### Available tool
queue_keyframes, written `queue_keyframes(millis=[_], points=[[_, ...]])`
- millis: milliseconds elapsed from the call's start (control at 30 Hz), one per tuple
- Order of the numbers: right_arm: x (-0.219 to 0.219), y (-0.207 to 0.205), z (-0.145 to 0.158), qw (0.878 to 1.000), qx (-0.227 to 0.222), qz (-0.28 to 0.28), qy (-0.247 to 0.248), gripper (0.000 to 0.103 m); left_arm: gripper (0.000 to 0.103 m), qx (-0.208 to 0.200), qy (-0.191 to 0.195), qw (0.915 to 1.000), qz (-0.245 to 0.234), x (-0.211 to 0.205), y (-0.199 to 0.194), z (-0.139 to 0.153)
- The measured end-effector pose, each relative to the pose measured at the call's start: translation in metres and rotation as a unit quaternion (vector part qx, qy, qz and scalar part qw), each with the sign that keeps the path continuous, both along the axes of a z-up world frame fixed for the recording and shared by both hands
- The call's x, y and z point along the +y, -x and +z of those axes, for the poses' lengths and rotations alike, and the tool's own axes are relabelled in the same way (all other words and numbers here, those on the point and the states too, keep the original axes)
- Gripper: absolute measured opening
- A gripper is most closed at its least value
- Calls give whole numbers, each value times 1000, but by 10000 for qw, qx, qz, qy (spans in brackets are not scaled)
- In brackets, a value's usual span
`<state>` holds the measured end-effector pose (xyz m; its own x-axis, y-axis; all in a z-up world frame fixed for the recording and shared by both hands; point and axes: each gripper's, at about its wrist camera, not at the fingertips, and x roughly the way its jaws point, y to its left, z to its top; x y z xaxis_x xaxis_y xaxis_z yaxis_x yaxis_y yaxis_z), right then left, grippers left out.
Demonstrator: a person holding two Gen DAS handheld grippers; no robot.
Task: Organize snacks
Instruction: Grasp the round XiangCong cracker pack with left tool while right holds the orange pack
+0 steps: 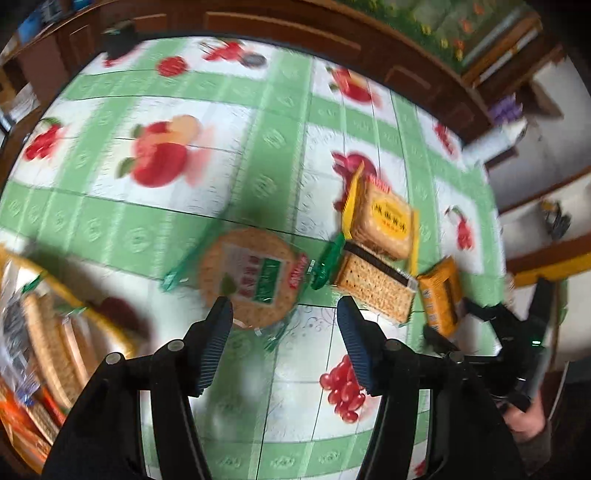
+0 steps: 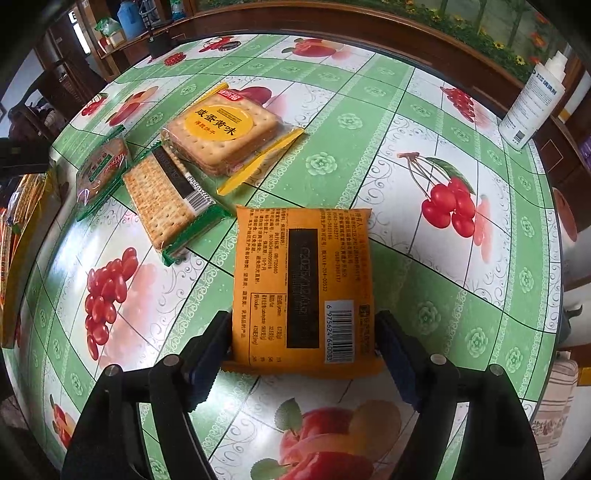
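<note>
My right gripper (image 2: 303,332) is shut on an orange snack packet (image 2: 303,280), back side up, held just above the table; the packet also shows in the left wrist view (image 1: 441,295). My left gripper (image 1: 284,314) is open and empty, hovering just short of a round cracker pack (image 1: 255,275). Beside that pack lie a green-edged square cracker pack (image 1: 375,288) and a yellow square biscuit pack (image 1: 384,221). In the right wrist view the round pack (image 2: 101,168), the green-edged pack (image 2: 166,199) and the yellow pack (image 2: 225,133) lie in a row at the upper left.
A box holding several snack packs (image 1: 40,339) stands at the left table edge, also seen in the right wrist view (image 2: 18,229). A white bottle (image 2: 532,107) stands at the far right edge. The table has a green fruit-print cloth (image 2: 424,229), with dark wooden cabinets (image 1: 280,26) behind.
</note>
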<state>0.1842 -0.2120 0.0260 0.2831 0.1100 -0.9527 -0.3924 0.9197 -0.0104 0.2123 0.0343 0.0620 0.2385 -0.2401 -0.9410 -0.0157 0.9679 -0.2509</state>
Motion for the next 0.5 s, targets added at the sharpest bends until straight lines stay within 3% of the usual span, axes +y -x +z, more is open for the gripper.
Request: queue_keyframes(millis=[167,333,500], points=[[0,1,-1,10000,-27,82,-24,84,57,-45,-730,9961,-498,-23,-6,-12],[-1,-1,-1,9999,-15,130,-24,85,57,-117,-1389,9882,-630,-20,-8,-20],[2,-5,-1,10000,35,86,17,85,60,-58,-1152,9918,-556,-6,-13,-28]])
